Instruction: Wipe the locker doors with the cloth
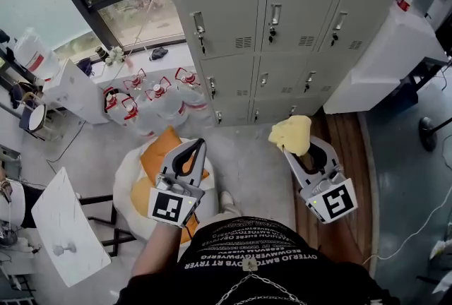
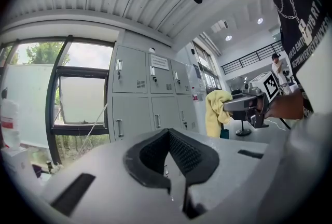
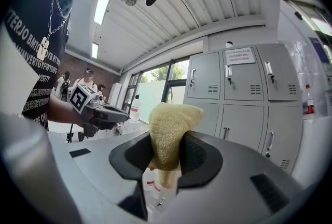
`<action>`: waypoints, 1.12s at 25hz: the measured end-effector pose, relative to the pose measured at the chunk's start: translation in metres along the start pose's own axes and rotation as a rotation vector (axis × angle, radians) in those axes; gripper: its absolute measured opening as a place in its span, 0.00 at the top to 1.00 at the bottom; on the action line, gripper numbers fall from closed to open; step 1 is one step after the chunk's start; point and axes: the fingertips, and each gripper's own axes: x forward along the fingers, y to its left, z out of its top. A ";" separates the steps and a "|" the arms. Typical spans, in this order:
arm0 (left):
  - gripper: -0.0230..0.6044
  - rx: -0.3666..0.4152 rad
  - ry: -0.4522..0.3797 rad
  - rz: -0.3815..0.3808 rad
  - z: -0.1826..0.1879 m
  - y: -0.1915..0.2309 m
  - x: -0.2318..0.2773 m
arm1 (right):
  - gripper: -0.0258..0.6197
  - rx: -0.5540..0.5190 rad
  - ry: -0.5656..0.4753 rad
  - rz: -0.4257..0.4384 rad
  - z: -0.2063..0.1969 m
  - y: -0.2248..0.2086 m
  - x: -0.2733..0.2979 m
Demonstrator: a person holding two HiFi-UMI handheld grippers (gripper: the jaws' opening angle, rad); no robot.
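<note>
A person stands back from a bank of grey locker doors (image 1: 282, 28), with the right claw (image 1: 300, 150) clamped on a yellow cloth (image 1: 291, 133) and the left claw (image 1: 192, 152) closed on nothing, its tips meeting. The cloth is in the air, well apart from the metal, and no door appears to have been touched. In the right gripper view only a narrow waist of fabric sits between the pads, while the bulk puffs out above the tips. That looks like the weak point: a firm drag across a door could pull the cloth free, or roll it aside so that the hard claw tips scrape the paint. Each door carries a protruding handle (image 1: 274, 15), and some seem to have keys hanging below. A loose fold could catch there and be pulled out, or a key could be knocked loose. The approach has hazards of its own. Large water bottles (image 1: 152, 102) crowd the floor at the foot of the lower left doors, and a white and orange cushion (image 1: 159, 155) lies just under the left claw. A step forward on that side risks a stumble or a toppled bottle. To the right, a white bench (image 1: 385, 63) stands close against the lockers, leaving little room to swing the arm there.
</note>
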 end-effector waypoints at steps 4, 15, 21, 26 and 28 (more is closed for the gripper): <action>0.96 0.011 0.018 -0.013 -0.007 0.026 0.016 | 0.78 -0.017 0.008 -0.002 0.000 -0.005 0.029; 0.96 0.010 0.018 -0.067 -0.014 0.080 0.048 | 0.78 -0.031 0.019 -0.055 0.007 -0.013 0.081; 0.96 -0.008 0.019 -0.082 -0.025 0.110 0.052 | 0.78 -0.026 0.029 -0.074 0.014 -0.009 0.107; 0.96 -0.024 0.026 -0.076 -0.032 0.133 0.051 | 0.78 0.059 0.009 -0.060 0.023 0.002 0.116; 0.96 -0.027 0.019 -0.068 -0.033 0.140 0.049 | 0.78 0.045 0.017 -0.067 0.025 0.002 0.119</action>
